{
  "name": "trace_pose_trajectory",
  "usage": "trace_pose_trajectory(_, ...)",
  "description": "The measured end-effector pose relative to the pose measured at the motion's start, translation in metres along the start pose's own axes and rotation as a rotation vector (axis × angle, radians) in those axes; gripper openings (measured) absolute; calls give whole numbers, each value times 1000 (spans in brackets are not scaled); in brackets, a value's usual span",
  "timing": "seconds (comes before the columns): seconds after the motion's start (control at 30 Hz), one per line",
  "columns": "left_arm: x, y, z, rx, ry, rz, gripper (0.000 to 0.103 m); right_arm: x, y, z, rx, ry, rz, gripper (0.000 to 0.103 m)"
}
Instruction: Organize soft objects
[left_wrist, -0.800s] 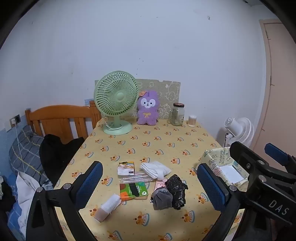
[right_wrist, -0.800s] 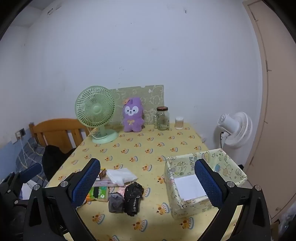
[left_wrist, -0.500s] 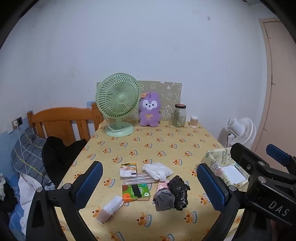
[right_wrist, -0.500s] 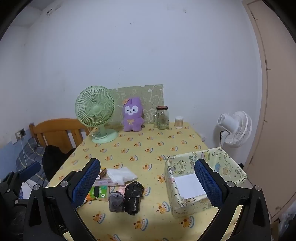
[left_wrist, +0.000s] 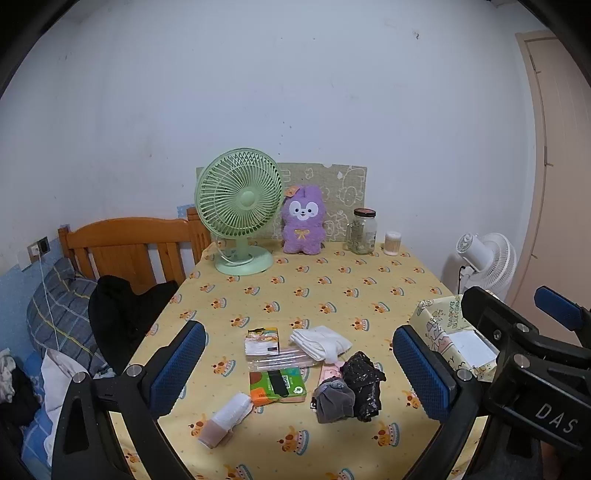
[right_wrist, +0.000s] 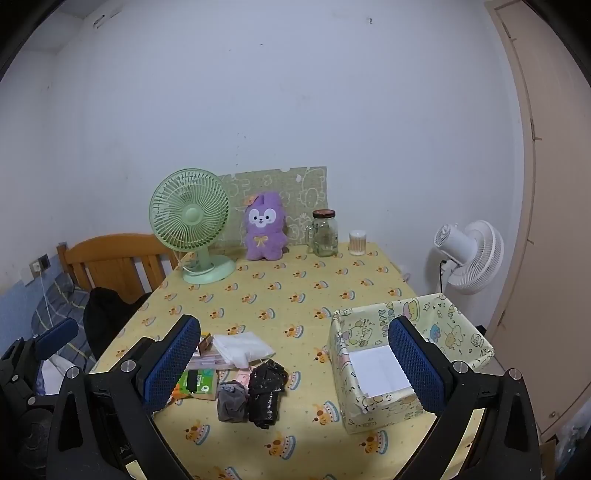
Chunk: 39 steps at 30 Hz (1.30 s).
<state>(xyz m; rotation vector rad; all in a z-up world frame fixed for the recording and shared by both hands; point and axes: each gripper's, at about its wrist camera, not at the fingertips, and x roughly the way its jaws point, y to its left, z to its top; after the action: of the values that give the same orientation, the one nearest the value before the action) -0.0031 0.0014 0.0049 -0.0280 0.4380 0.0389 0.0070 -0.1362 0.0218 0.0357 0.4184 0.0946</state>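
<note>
Left and right wrist views, start of sorting. Compared with the views a moment earlier, we see the left camera pulled slightly back and up: the green fan (left_wrist: 239, 206) and purple plush (left_wrist: 303, 220) sit lower in its frame and more of the tabletop (left_wrist: 332, 288) shows. The right view is nearly unchanged. Nothing on the tabletop has shifted.

The left gripper (left_wrist: 299, 373) and right gripper (right_wrist: 291, 363) both hold their fingers wide, with nothing between them.

The soft objects lie in a cluster at lower centre of the left view: white cloth (left_wrist: 320, 342), grey sock (left_wrist: 333, 400) and black crumpled bag (left_wrist: 364, 384), touching or just beside a green packet (left_wrist: 277, 386). The patterned box (right_wrist: 406, 360), lower right of the right view, holds only a white sheet.

We judge that no pick has begun; both grippers are merely framing the scene.
</note>
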Motion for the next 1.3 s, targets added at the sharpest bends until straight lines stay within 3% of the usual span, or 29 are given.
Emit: trace_pose_trajectory(1.3, 3, -3, -3, 7, 0, 14, 100, 5, 2, -2, -1, 13, -9, 103)
